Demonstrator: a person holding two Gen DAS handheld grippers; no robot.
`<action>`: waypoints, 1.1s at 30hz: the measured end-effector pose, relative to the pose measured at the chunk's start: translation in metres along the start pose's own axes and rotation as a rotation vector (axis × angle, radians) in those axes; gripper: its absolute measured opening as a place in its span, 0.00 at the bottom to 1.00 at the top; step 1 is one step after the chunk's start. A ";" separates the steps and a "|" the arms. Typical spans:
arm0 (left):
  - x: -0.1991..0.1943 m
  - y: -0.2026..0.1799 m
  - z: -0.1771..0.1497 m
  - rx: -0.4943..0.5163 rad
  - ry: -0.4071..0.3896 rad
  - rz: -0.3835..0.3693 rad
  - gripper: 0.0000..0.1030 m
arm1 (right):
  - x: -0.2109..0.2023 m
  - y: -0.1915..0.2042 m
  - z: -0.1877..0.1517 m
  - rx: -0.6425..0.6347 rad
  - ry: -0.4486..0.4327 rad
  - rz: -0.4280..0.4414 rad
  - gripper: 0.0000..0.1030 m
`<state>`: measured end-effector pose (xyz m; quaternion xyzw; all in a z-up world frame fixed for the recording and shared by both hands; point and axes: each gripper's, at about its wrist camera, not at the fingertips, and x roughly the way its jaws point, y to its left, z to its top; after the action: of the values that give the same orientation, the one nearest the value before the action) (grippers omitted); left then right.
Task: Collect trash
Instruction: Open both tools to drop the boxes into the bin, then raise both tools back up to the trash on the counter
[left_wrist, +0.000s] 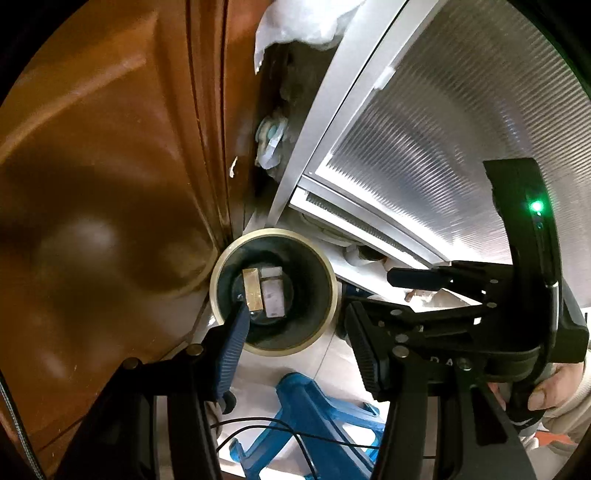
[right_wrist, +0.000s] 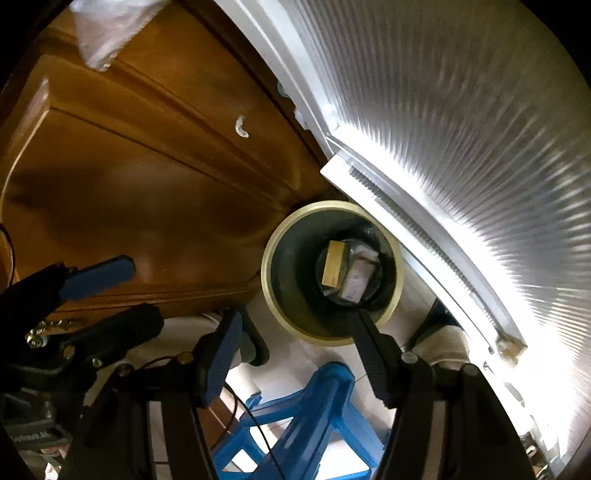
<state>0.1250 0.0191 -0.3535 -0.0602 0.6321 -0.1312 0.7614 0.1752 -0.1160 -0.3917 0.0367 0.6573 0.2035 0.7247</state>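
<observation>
Both tongs stand wide open with nothing between their fingers: our left tongs (left_wrist: 295, 343) and our right tongs (right_wrist: 295, 354) each hover above the round trash bin (left_wrist: 328, 314), a dark-lined can with a pale cream rim that sits on the floor below. Down at its bottom we see two pieces of trash lying side by side and touching, a tan box (left_wrist: 252, 289) to the left and a whitish carton (left_wrist: 272, 295) to the right. In the left wrist view our other tongs reach in from the right, held by a hand (left_wrist: 554, 391). A brown wooden door (left_wrist: 110, 184) rises on the left of the bin and a ribbed translucent panel (left_wrist: 461, 110) in a metal frame on the right. Nearer to us stands a blue plastic stool (left_wrist: 317, 417), with thin black cables (left_wrist: 266, 424) trailing across it.
</observation>
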 end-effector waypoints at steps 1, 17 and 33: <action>-0.001 -0.001 -0.001 -0.001 -0.005 -0.002 0.51 | -0.005 0.001 -0.002 -0.001 -0.008 -0.002 0.61; -0.080 -0.031 -0.031 -0.005 -0.172 0.048 0.51 | -0.100 0.027 -0.043 -0.063 -0.185 -0.084 0.61; -0.194 -0.069 -0.054 0.012 -0.347 0.090 0.53 | -0.250 0.090 -0.095 -0.303 -0.598 -0.114 0.79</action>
<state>0.0316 0.0106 -0.1630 -0.0489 0.4922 -0.0884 0.8646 0.0475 -0.1400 -0.1406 -0.0502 0.3790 0.2385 0.8927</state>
